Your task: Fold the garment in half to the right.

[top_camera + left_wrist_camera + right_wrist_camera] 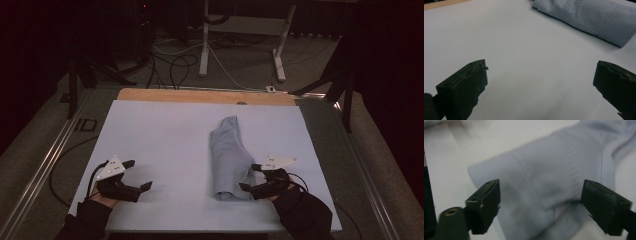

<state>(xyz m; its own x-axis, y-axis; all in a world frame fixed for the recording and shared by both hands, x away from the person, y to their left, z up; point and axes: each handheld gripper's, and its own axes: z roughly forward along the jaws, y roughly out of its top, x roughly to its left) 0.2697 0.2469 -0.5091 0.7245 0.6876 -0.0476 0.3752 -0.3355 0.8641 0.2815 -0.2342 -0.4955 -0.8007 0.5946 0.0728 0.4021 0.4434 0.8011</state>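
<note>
A folded pale blue garment (pixel 230 157) lies lengthwise on the white sheet (pixel 160 140), right of the middle. My right gripper (pixel 248 176) is at the garment's near right corner with its jaws wide apart. In the right gripper view the ribbed cloth (pixel 544 185) lies between and beneath the open jaws (pixel 541 192), and the pads do not press on it. My left gripper (pixel 141 174) rests open at the sheet's near left, empty, well apart from the garment. In the left gripper view its jaws (pixel 541 72) face bare sheet, with the garment (pixel 586 17) farther off at the upper right.
A wooden table edge (pixel 200 95) shows beyond the sheet's far side. A metal rail (pixel 45 165) runs along the left. Behind the table stand white desk legs (pixel 204 45) with cables (pixel 175 65) on the floor. Bare sheet lies between the two grippers.
</note>
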